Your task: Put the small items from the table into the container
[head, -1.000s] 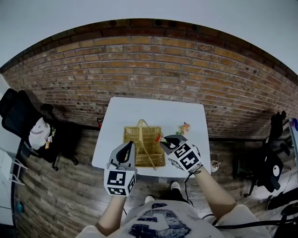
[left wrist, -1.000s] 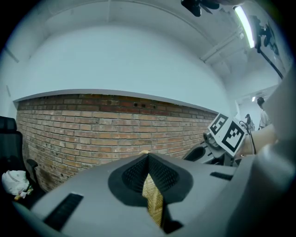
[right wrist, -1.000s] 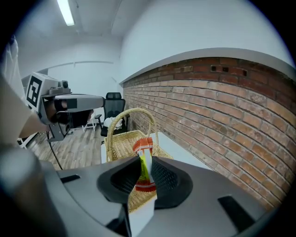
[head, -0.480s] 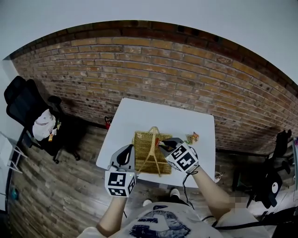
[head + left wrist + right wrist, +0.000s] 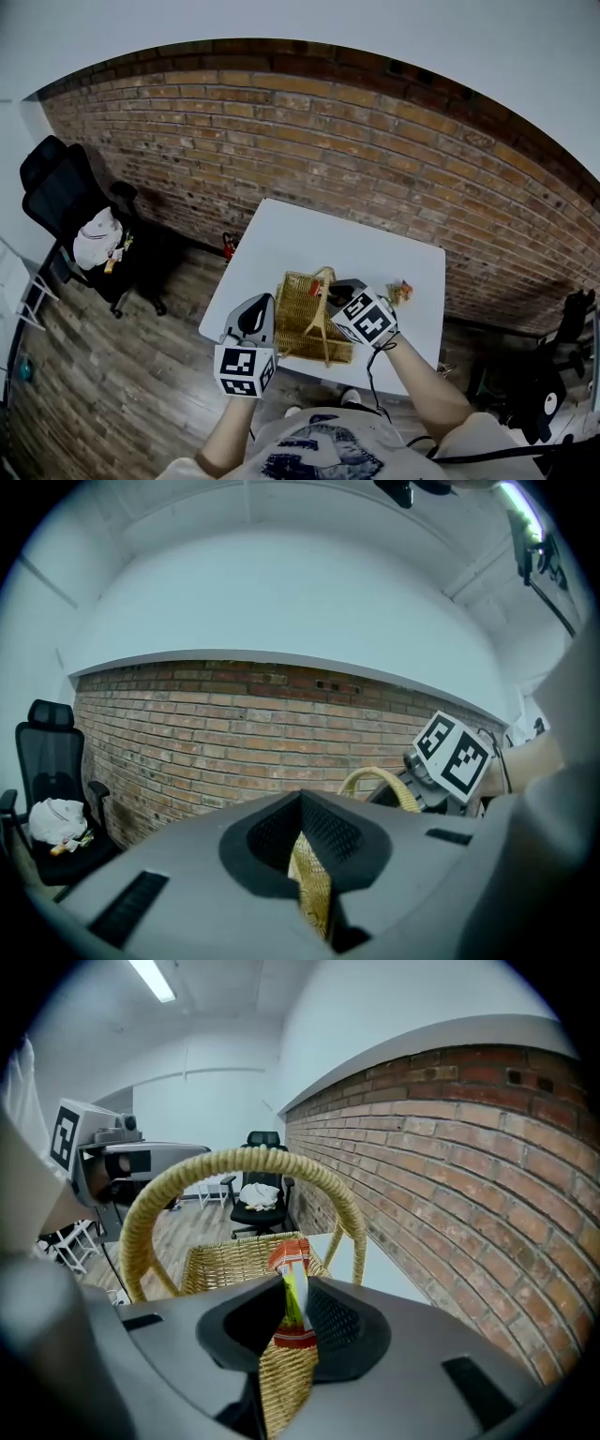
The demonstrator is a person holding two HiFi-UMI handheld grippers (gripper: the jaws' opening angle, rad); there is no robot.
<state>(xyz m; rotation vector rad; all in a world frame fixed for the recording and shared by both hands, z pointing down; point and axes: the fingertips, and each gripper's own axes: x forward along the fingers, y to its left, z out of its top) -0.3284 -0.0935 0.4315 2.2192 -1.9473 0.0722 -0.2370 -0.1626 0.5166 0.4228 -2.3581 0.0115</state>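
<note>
A wicker basket (image 5: 302,319) with an arched handle (image 5: 325,281) stands near the front of the white table (image 5: 309,244). My right gripper (image 5: 322,292) hangs over the basket's middle, shut on a small red and yellow packet (image 5: 289,1277); the right gripper view shows the packet upright between the jaws, above the basket's inside (image 5: 225,1262). My left gripper (image 5: 263,303) is at the basket's left side, jaws shut on a strip of the wicker rim (image 5: 313,885). A few more small items (image 5: 401,291) lie on the table to the right of the basket.
A brick wall (image 5: 309,141) runs behind the table. To the left on the wooden floor (image 5: 112,375) stands a black office chair (image 5: 66,202) with a white cloth on it. The table's front edge is just below the basket.
My right gripper has carried the packet leftward, from the basket's right rim to over its middle. The left gripper has stayed at the basket's left rim. The head view has shifted.
</note>
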